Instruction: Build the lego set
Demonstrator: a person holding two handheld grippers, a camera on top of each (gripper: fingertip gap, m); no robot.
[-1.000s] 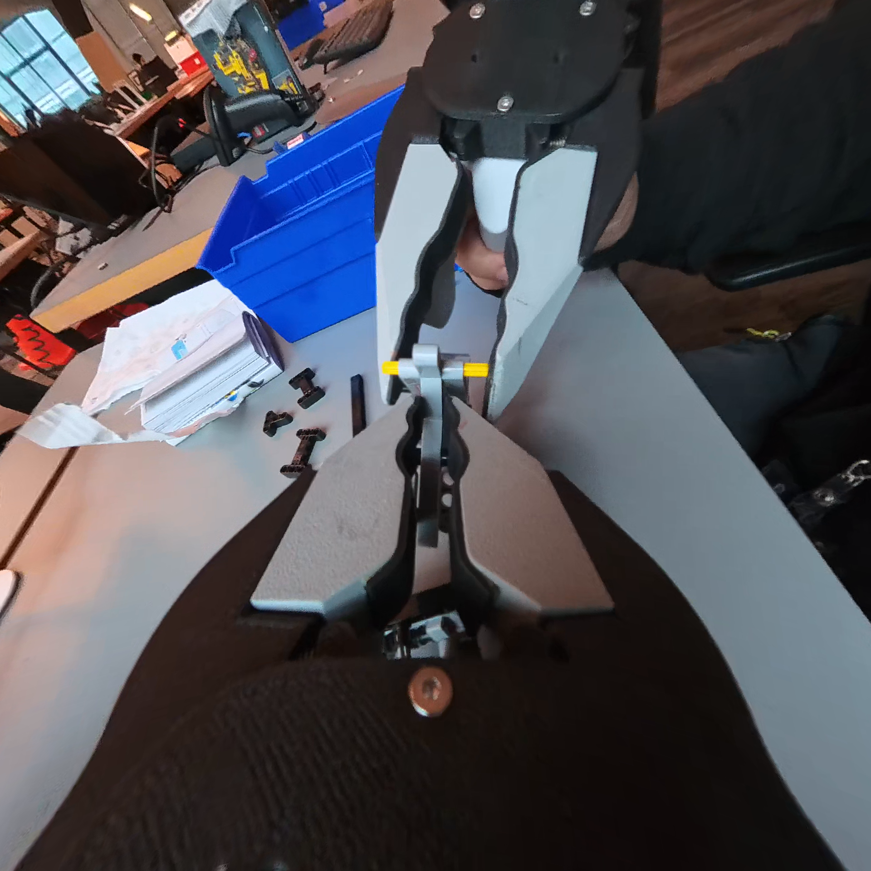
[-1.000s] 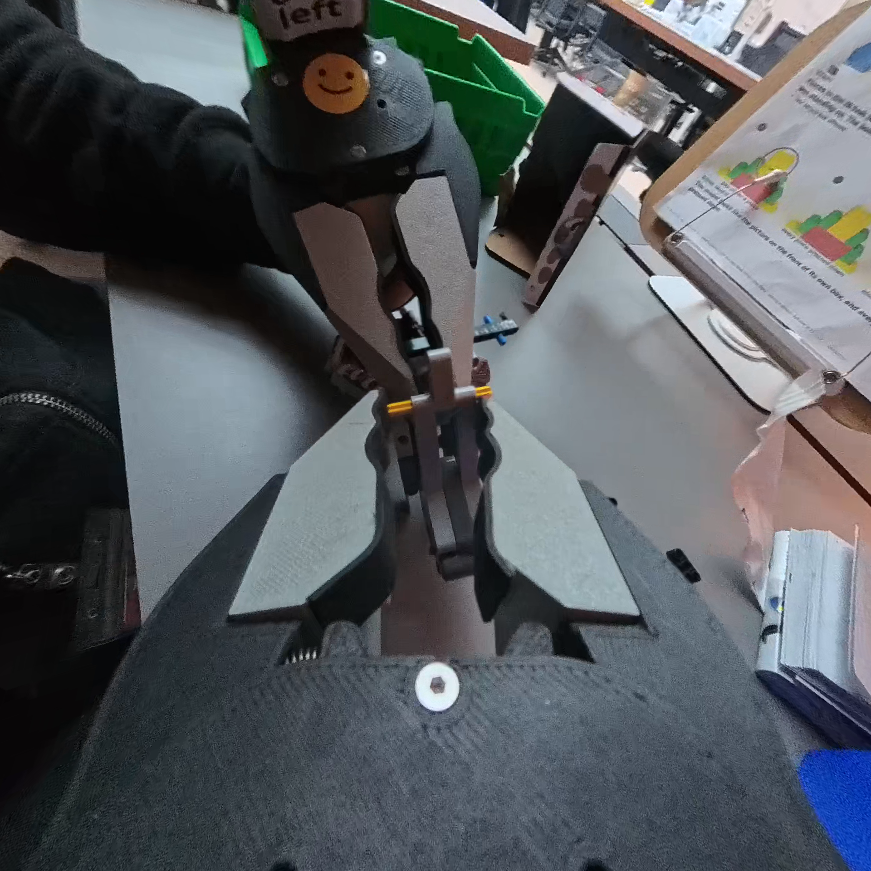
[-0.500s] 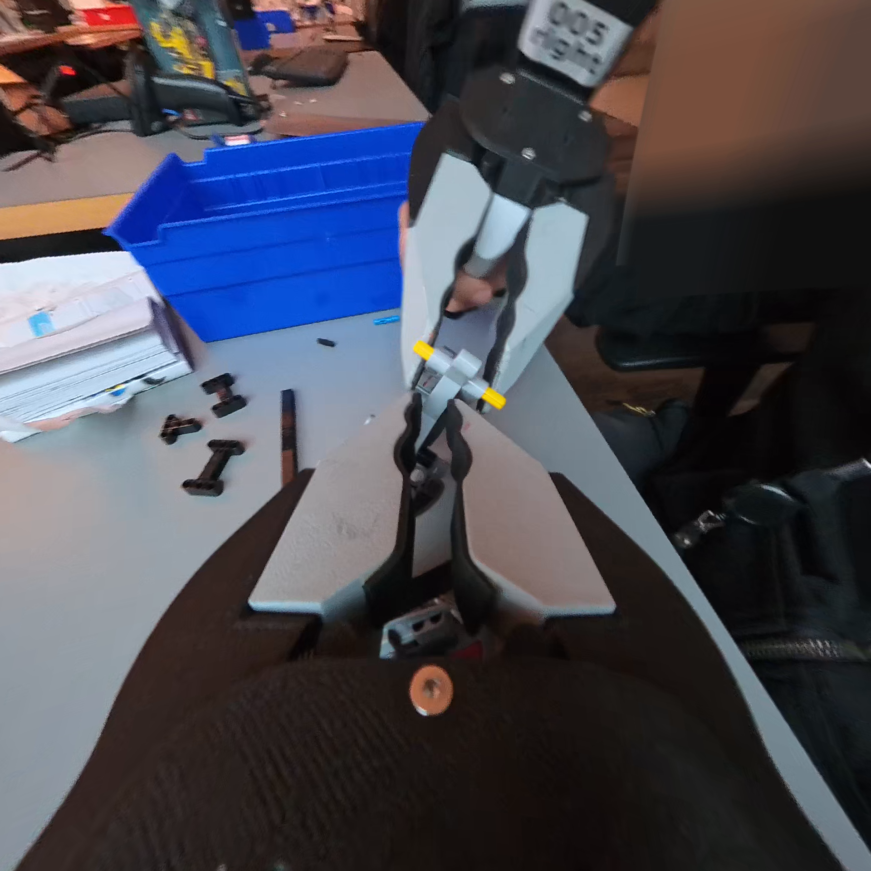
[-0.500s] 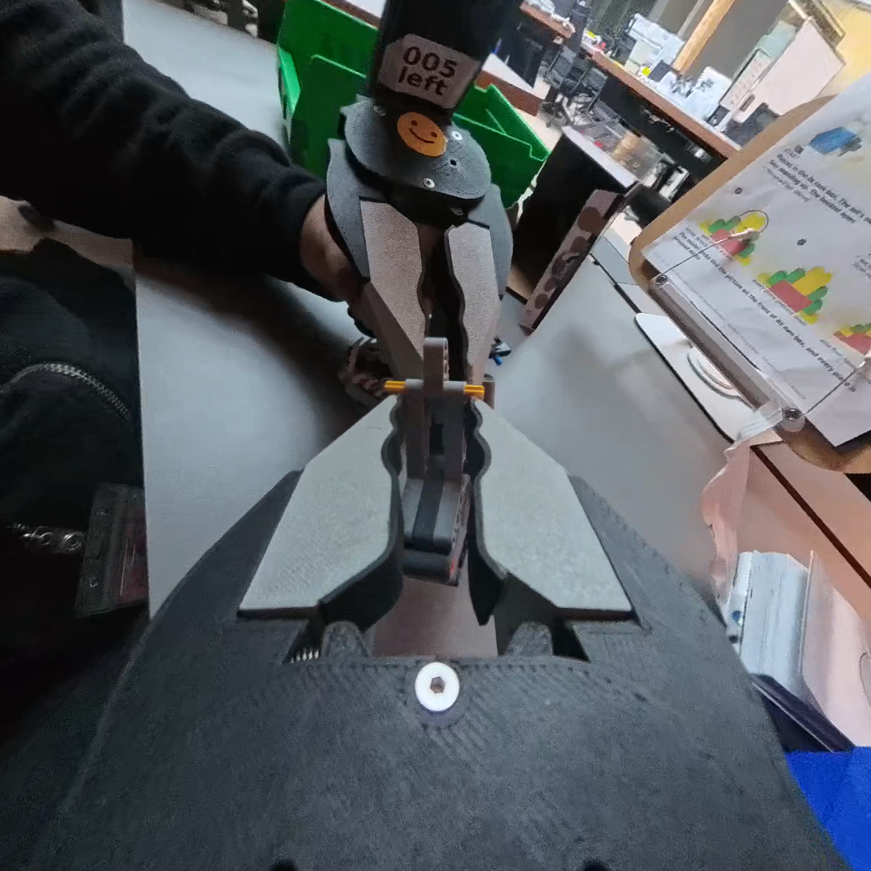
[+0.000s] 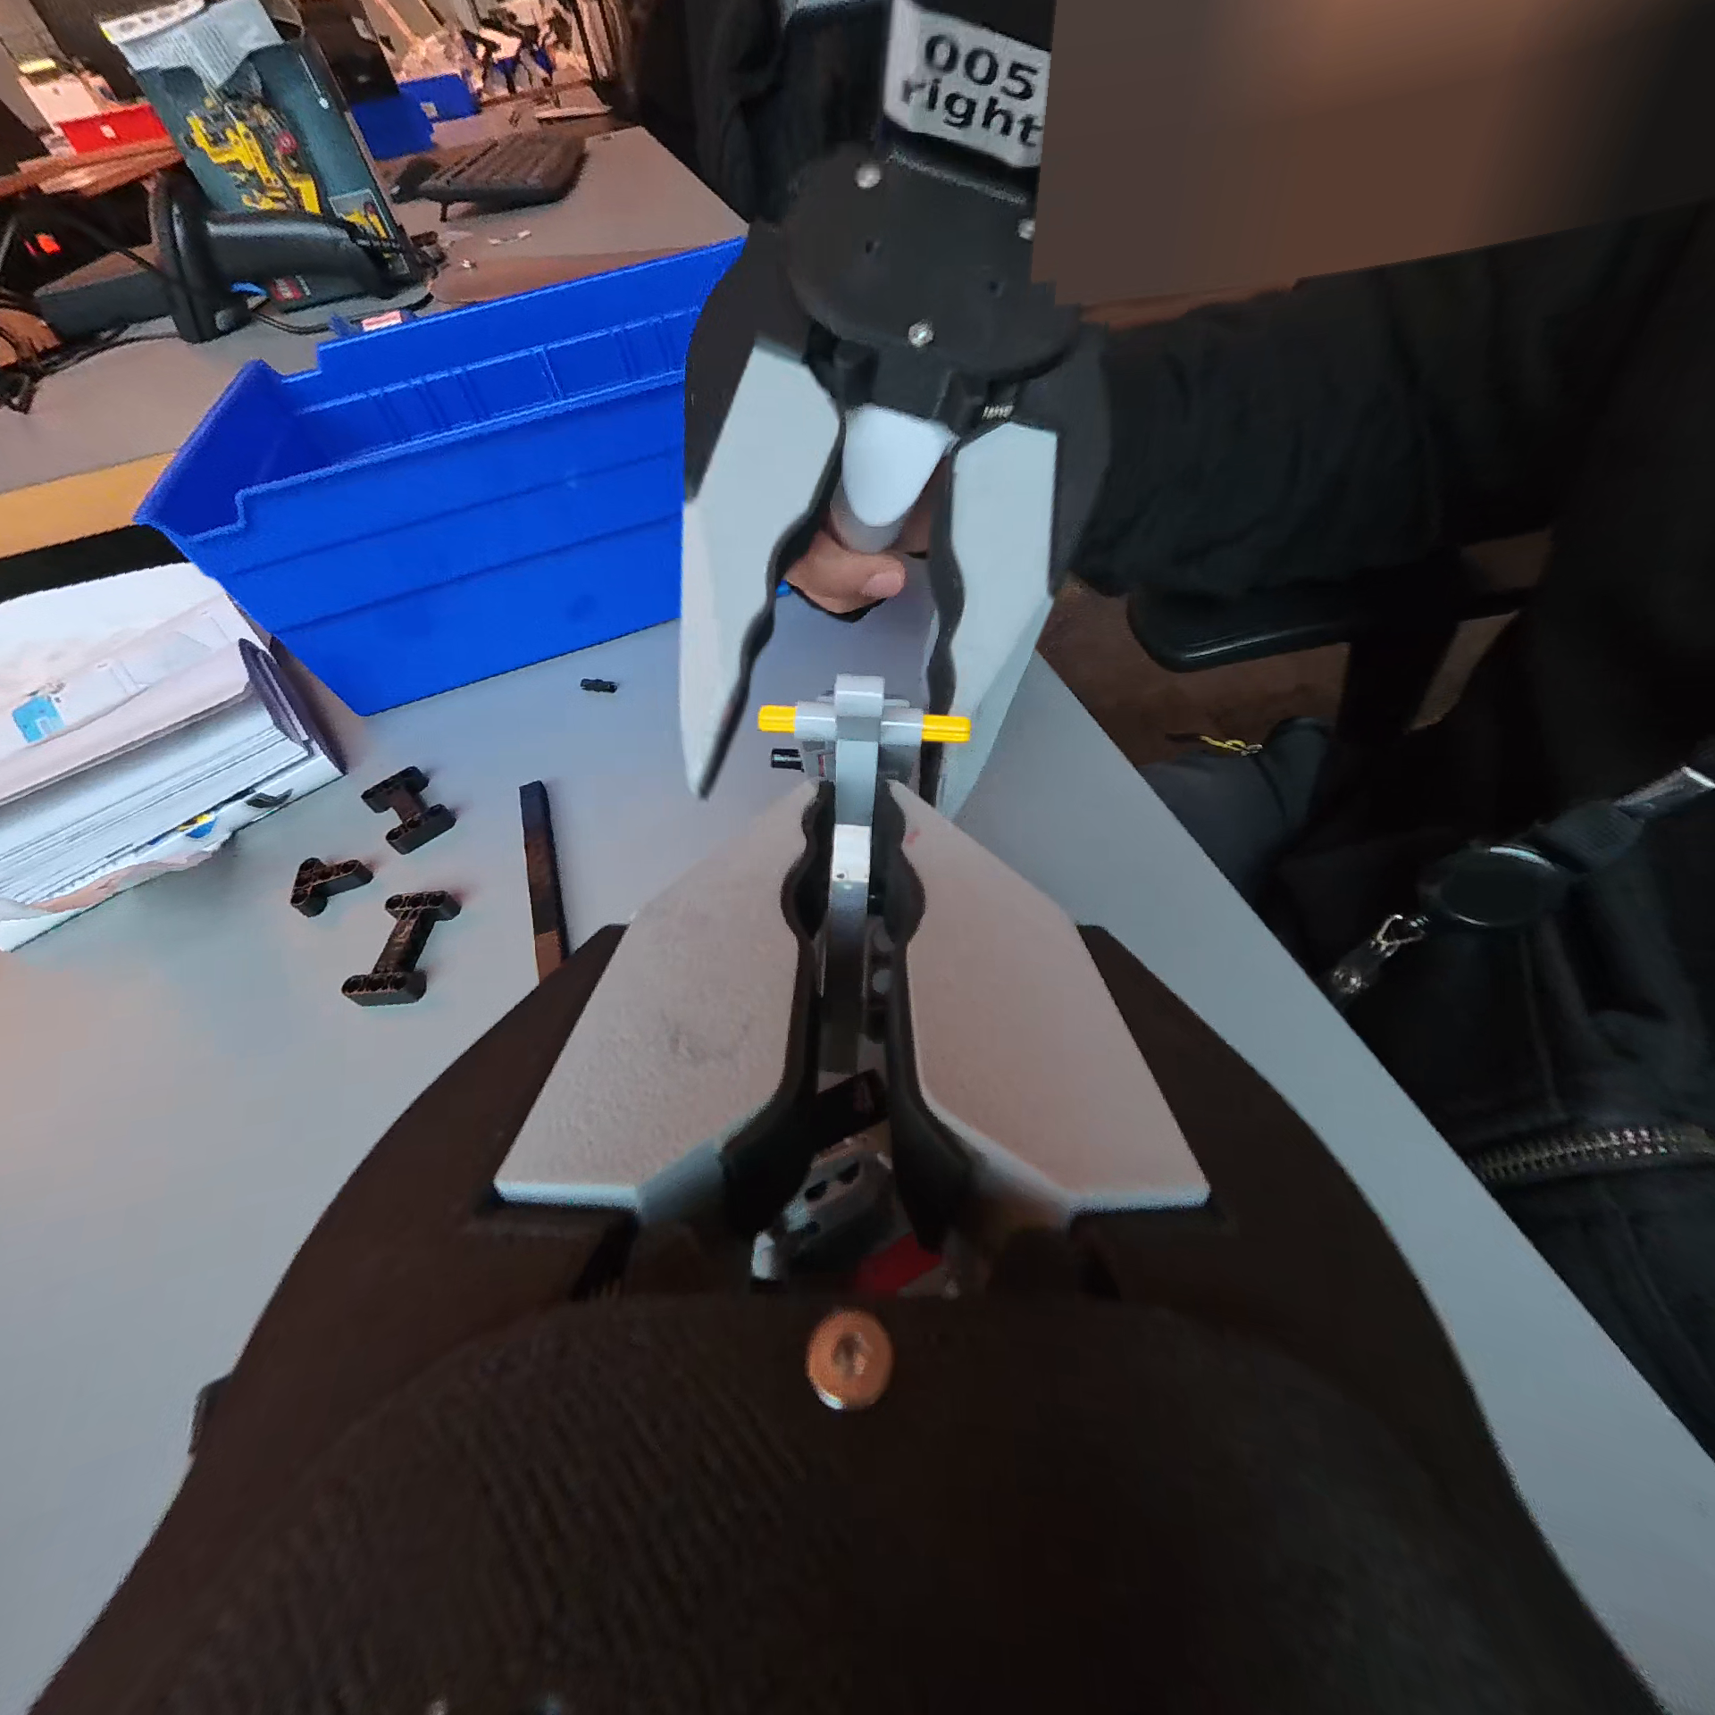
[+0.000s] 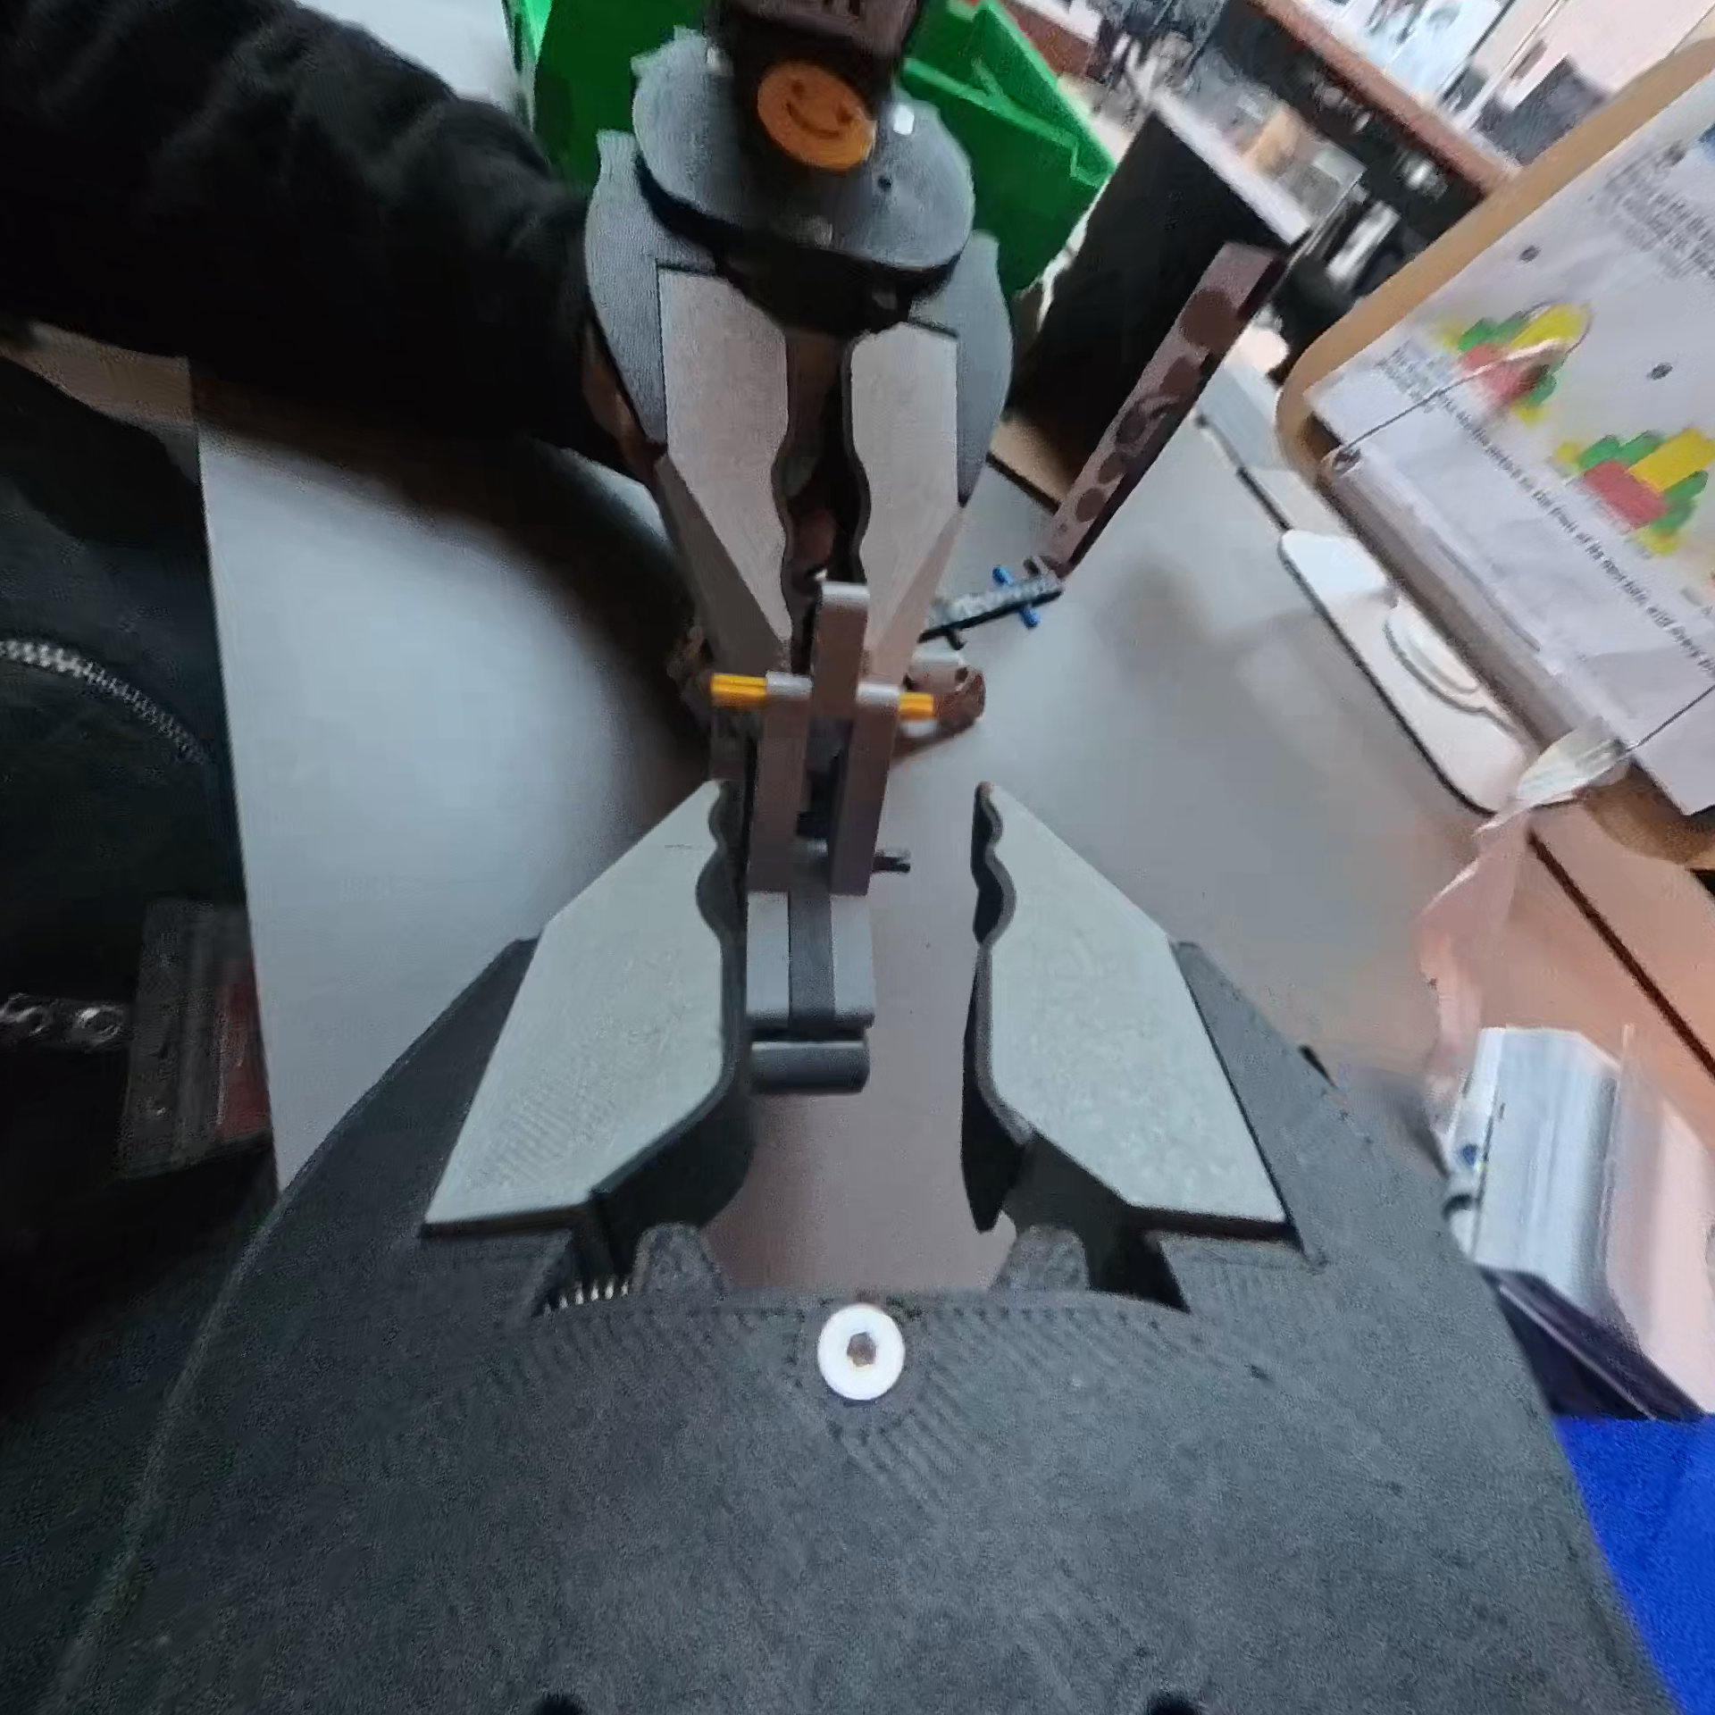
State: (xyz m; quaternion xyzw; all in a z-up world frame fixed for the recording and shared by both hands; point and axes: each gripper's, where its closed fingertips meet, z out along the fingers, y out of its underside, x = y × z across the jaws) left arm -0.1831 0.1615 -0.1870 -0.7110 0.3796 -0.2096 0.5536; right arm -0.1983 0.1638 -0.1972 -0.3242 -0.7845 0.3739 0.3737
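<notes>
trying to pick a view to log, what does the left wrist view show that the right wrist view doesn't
Only the left wrist view: blue bin, loose black pieces on the table, a black strip, a box behind.

Only the right wrist view: green bin, instruction sheet on a stand.

Both: the grey lego piece with its yellow axle, left tongs shut on it, right tongs open.

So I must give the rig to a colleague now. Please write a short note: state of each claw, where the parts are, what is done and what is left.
Left claw: shut on the grey lego assembly, held above the table.
Right claw: open around the assembly's other end, not gripping.
Done: yellow axle sits through the assembly's top.
Loose on table: black connector pieces and a black beam, in front of the blue bin.
Left: the loose pieces are not yet attached.
</notes>
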